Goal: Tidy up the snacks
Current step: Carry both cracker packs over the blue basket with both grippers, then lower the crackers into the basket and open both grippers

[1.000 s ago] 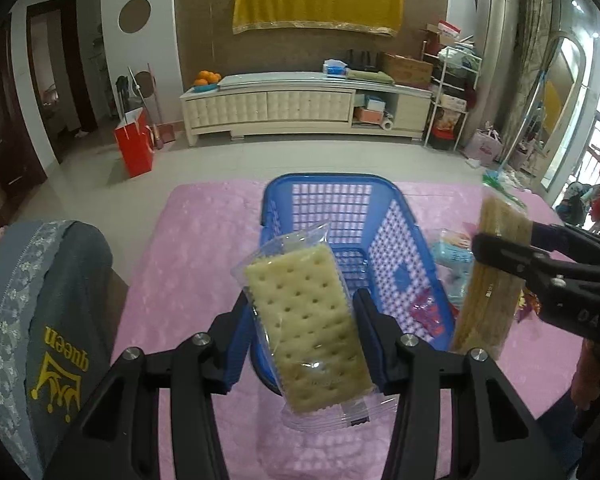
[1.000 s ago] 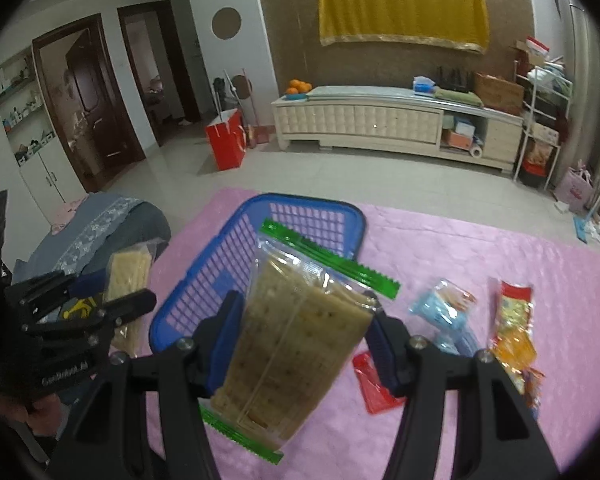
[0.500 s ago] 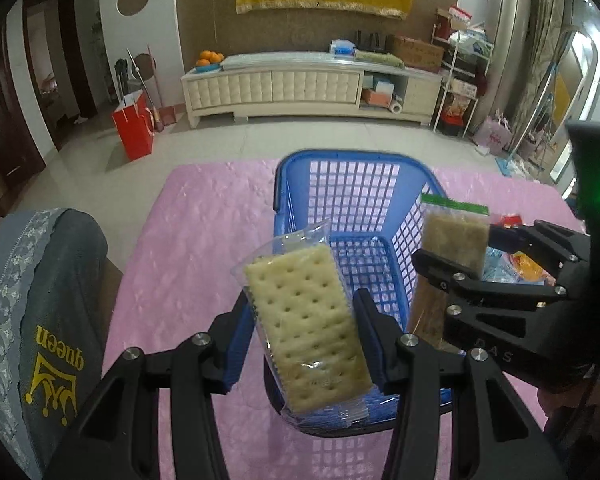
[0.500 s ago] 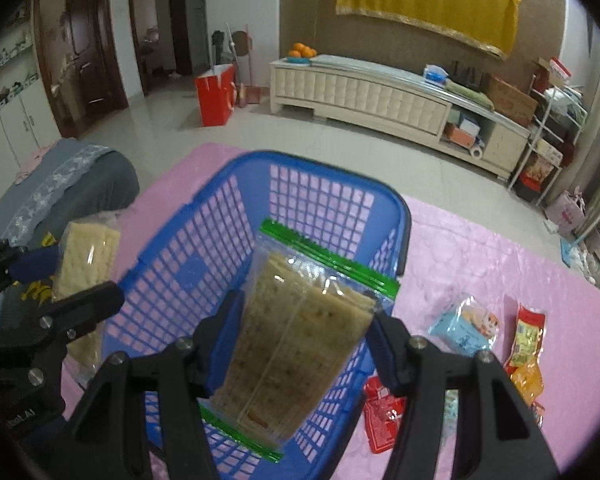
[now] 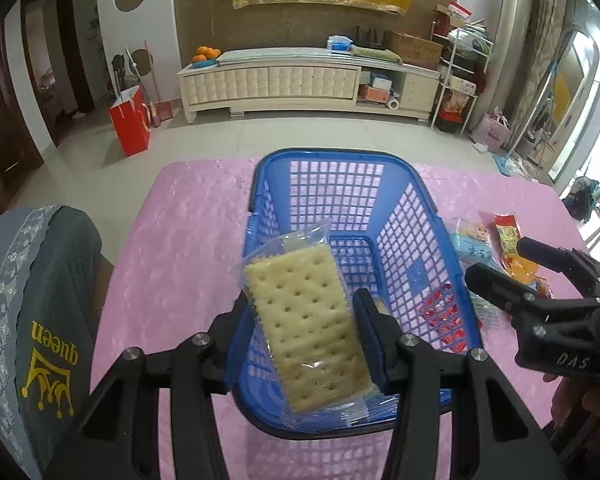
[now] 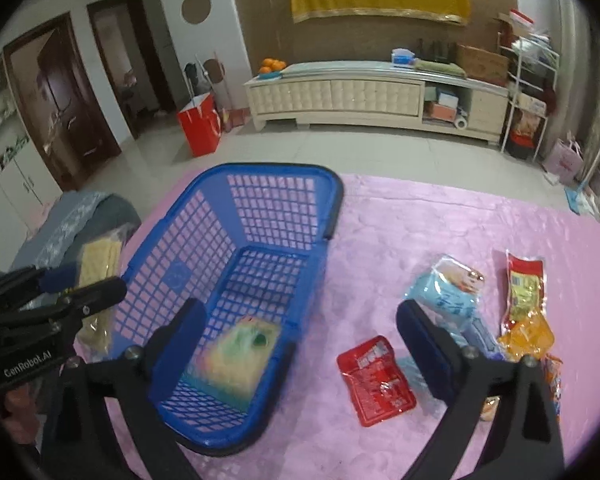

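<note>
Green-edged cracker pack (image 6: 242,354) dropped into basket (image 6: 328,208), right tongs (image 6: 300,324) now wide open, empty, left tongs (image 5: 300,316) clamp cracker pkt (image 5: 306,320).

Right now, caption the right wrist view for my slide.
Open right gripper above blue basket holding a blurred cracker pack.

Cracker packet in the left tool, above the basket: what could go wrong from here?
1. The cracker packet sits tilted in the left tool, over the basket's near rim; released here, it may catch the rim or fall outside.
2. Squeezing harder could crack the crackers.
3. The open right tool is close beside the basket; the two tools could bump.
</note>
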Available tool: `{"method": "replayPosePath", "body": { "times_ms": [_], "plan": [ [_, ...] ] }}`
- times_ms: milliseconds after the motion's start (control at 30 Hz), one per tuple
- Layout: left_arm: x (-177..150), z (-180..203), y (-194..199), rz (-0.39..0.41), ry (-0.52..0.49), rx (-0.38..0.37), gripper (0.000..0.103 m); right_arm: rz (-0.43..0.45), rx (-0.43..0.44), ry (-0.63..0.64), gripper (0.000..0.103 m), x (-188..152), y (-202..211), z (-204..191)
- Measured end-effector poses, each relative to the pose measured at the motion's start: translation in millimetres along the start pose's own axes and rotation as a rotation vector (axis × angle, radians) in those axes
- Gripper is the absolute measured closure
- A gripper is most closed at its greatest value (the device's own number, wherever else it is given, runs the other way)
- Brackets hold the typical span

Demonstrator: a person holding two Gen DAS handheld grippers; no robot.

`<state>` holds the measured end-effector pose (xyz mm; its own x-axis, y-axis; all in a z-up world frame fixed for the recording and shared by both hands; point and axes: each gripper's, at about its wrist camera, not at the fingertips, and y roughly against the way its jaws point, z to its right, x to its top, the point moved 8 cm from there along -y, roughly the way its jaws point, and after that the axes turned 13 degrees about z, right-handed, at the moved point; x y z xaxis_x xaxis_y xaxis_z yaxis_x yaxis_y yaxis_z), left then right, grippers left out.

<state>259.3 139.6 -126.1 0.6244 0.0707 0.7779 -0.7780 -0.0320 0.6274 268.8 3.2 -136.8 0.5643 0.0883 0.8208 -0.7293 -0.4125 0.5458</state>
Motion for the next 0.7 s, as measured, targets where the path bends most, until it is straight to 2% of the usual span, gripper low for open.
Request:
{"method": "replayPosePath", "body": {
  "times_ms": [300, 700],
  "plan": [
    [-6.4, 29.8, -16.0, -0.041, -0.060, -0.015, 0.057, 0.001, -0.021, -0.005, 0.005, 0.9, 2.3, 14.1],
    [-29.8, 27.8, -58.7, -0.128, -0.043, 0.015, 0.057, -0.031, -0.026, -0.043, 0.005, -18.8, -7.9, 44.6]
  ]
}}
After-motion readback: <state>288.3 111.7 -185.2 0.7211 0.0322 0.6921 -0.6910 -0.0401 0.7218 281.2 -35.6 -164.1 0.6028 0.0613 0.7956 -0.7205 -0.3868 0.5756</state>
